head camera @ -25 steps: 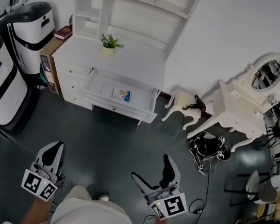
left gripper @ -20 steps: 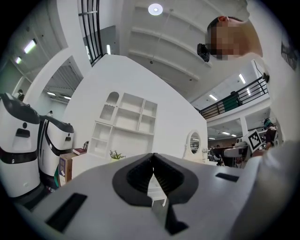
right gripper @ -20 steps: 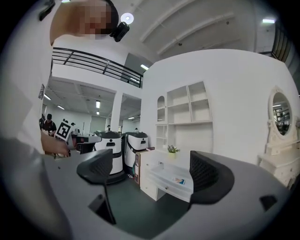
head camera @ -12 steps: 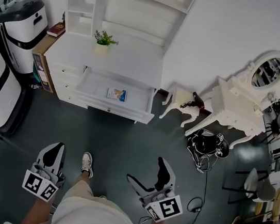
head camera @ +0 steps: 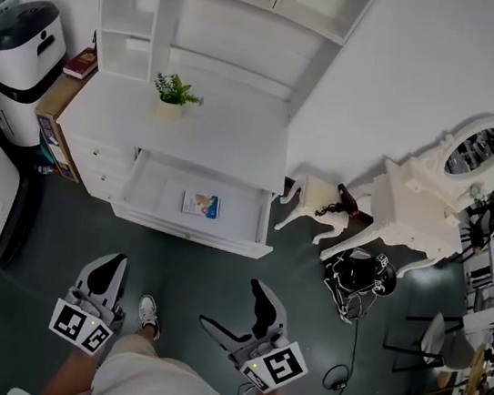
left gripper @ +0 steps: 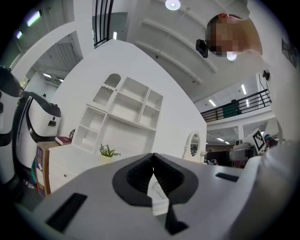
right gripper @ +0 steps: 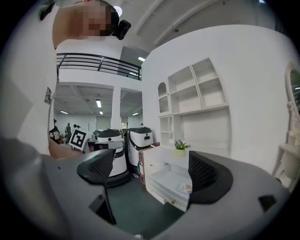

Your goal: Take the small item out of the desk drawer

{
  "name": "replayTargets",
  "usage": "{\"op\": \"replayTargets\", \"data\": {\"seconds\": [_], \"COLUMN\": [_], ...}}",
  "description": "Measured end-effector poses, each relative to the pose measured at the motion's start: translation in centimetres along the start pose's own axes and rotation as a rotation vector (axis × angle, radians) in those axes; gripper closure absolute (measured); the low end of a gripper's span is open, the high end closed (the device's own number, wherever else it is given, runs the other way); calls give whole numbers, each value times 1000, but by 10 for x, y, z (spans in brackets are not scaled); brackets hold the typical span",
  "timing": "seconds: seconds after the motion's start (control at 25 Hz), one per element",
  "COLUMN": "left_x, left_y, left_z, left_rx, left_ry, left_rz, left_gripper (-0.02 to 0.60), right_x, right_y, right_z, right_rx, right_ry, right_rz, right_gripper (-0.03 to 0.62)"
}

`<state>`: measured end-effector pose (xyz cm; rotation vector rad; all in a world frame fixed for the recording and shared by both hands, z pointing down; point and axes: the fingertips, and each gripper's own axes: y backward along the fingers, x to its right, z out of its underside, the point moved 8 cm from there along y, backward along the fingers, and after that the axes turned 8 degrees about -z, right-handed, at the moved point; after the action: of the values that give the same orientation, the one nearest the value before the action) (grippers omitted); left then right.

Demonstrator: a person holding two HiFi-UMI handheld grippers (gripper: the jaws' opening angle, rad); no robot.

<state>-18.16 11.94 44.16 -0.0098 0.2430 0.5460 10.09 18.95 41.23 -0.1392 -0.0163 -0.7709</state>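
Observation:
A white desk [head camera: 220,133] stands ahead with its wide drawer [head camera: 152,189] pulled out. In the drawer lies a small flat packet [head camera: 201,204], white with blue and orange print; it also shows in the right gripper view as the packet [right gripper: 185,188]. My left gripper [head camera: 110,272] hangs low at the left, jaws pressed together and empty. My right gripper [head camera: 234,312] is held low at the right, its jaws wide apart with nothing between them. Both grippers are well short of the drawer, over the dark floor.
A small potted plant [head camera: 172,93] stands on the desk top under white shelves [head camera: 210,12]. White-and-black machines [head camera: 12,46] stand at the left. An ornate white vanity with a mirror [head camera: 430,206], a stool [head camera: 313,197] and a black bag with cables [head camera: 359,278] lie at the right.
I have stepped closer to the desk: the drawer sits lower and larger in the head view. Both grippers keep their poses, the right one shifted a little left.

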Motion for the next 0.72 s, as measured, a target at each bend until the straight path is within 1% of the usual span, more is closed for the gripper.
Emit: {"op": "replayTargets", "data": {"seconds": [0.16, 0.36, 0.52, 0.64, 0.72], "left_x": [-41, -80, -95, -94, -91], "left_y": [-53, -104, -145, -169, -181], "left_z": [-10, -17, -17, -13, -9], "left_rx": [0, -16, -34, -42, -48], "left_ry": [14, 38, 52, 60, 65], "left_rz": [18, 64, 109, 144, 154], "left_gripper": [565, 566, 566, 566, 565], "right_x": [33, 64, 86, 104, 118], "right_y": [-63, -117, -131, -124, -119], "right_z": [-23, -45, -50, -43, -36], "right_rx": [0, 8, -15, -28, -34], "right_ry": [5, 2, 3, -31, -58], "right_rz": [-15, 19, 79, 141, 170], "right_gripper": [92, 92, 92, 92, 92]}}
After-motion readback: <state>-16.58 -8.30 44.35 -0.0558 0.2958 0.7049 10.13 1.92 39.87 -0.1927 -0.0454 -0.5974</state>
